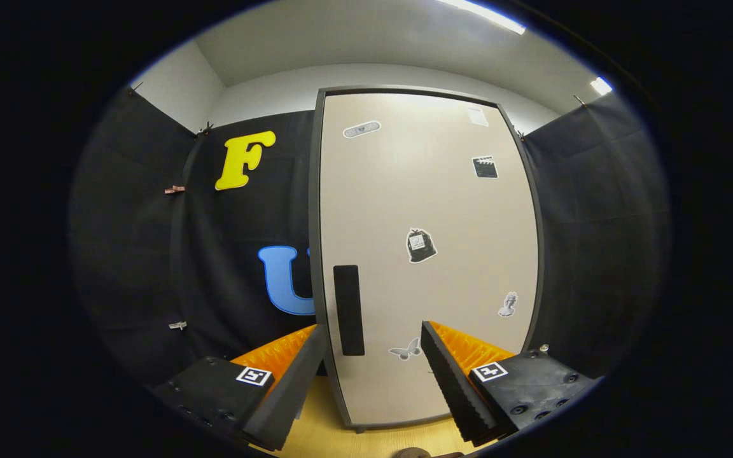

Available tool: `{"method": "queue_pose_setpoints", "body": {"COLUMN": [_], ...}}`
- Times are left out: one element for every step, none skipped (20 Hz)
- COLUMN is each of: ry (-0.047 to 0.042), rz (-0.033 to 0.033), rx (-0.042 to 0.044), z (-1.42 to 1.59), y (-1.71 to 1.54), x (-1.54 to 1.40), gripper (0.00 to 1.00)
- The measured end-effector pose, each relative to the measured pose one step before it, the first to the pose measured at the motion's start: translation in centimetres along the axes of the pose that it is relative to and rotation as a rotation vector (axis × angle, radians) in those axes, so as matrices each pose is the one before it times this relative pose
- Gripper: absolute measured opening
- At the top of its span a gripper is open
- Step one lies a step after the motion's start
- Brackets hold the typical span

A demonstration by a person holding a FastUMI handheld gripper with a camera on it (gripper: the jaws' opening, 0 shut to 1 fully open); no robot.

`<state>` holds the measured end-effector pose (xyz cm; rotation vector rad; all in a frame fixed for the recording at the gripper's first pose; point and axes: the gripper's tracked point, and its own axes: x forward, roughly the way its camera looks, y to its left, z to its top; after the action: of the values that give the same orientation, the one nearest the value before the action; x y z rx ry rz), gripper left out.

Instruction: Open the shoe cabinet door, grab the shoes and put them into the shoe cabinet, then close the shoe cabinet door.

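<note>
Beige shoe cabinet door (430,254), shut, dark handle (349,310) near its left edge, on wooden floor (322,432); claw (373,375) apart, empty, just before it.

- The shoe cabinet door (430,254) was beige with a dark grey edge
- Its handle (349,310) was black
- Stickers (420,245) on it were black, white and grey
- The floor (335,432) at lower centre was light wood-grain

Black cloth walls (150,254) enclose the booth beneath a white ceiling (354,38) with strip lights (484,14); wooden floor (328,439) below.
</note>
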<state>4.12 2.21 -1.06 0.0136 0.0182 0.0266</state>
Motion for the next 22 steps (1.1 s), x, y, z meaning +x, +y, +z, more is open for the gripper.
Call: {"method": "queue_pose_setpoints", "body": {"ry": [0.00748, 0.00503, 0.00416, 0.00307, 0.00216, 0.00295, 0.00504, 0.00542, 0.00103, 0.00282, 0.00272, 0.00251, -0.00042, -0.00056, 0.00180, 0.00346, 0.00638, 0.00452, 0.00518, -0.00574, -0.00509, -0.00460], "rz": [-0.00155, 0.00195, 0.00065, 0.00000, -0.00108, 0.00017, 0.00151, 0.00282, 0.00161, -0.00044, -0.00151, -0.00284, -0.00162, -0.00262, 0.00077, -0.00093, -0.00039, -0.00441, 0.00180, 0.00014, 0.00268, -0.00394], "rx": [0.00311, 0.00547, 0.00402, 0.00058, -0.00180, -0.00227, -0.00064, 0.00149, 0.00194, 0.00079, 0.00078, -0.00027, -0.00054, -0.00297, 0.00125, 0.00117, 0.00144, 0.00045, 0.00369, -0.00134, -0.00690, -0.00938], "z": [-0.286, -0.209, -0.253, -0.130, -0.199, -0.211, -0.234, -0.179, -0.154, -0.130, -0.205, -0.132, -0.107, -0.047, -0.154, -0.175, -0.218, -0.144, -0.109, 0.144, -0.134, 0.059], "y": [0.142, 0.221, 0.172, 0.127, 0.114, 0.103, 0.175, 0.191, 0.075, 0.077, -0.016, 0.035, 0.038, 0.054, 0.055, 0.061, 0.049, -0.038, 0.053, 0.210, 0.150, 0.085], "x": [0.740, 0.760, 0.863, 0.747, 0.801, 0.799, 0.780, 0.734, 0.732, 0.623, 0.533, 0.480, 0.380, 0.351, 0.341, 0.242, 0.284, 0.338, -0.180, 0.345, 0.119, -0.366], "gripper": [0.98, 0.98, 0.98, 0.98, 0.98, 0.98, 0.98, 0.98, 0.98, 0.97, 0.97, 0.97, 0.97, 0.97, 0.96, 0.95, 0.87, 0.84, 0.73, 0.61, 0.49, 0.45]}}
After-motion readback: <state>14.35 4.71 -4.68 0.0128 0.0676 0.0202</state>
